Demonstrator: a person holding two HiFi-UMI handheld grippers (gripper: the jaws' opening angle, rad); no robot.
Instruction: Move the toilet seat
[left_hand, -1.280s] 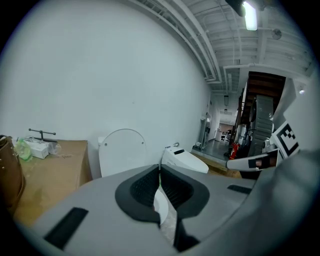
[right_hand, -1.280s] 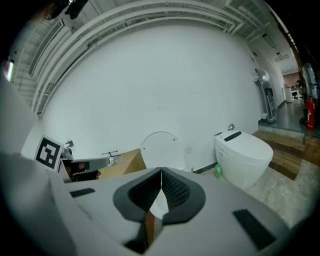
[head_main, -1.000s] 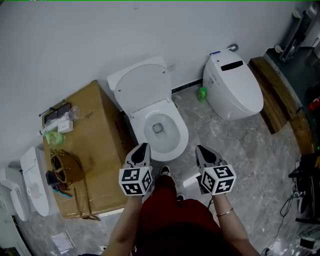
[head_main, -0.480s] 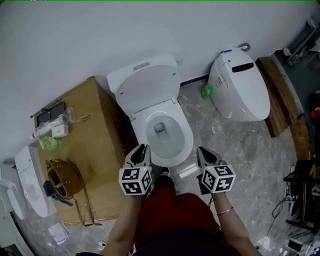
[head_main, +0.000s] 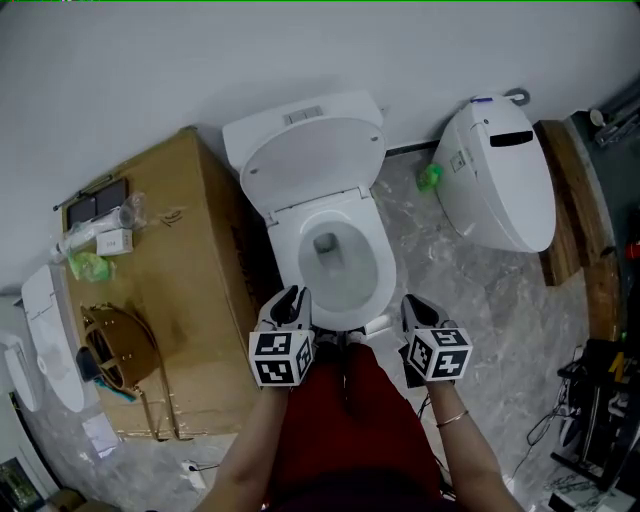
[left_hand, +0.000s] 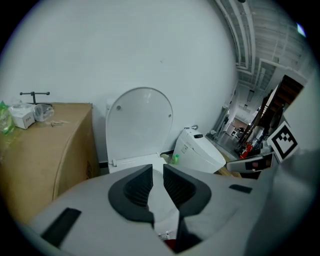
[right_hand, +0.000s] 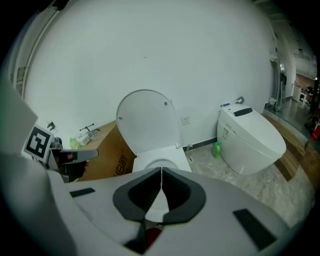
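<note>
Soft, even light fills my head view. The white wall (head_main: 150, 60) along the top is bright, and the raised toilet seat (head_main: 312, 165) is pale with no glare. A dark shadow sits just right of the cardboard box (head_main: 170, 250). Both my gripper views bulge fisheye-fashion, with black corners and soft, dim foregrounds.

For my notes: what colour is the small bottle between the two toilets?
The bottle is green, clearest in the right gripper view.
</note>
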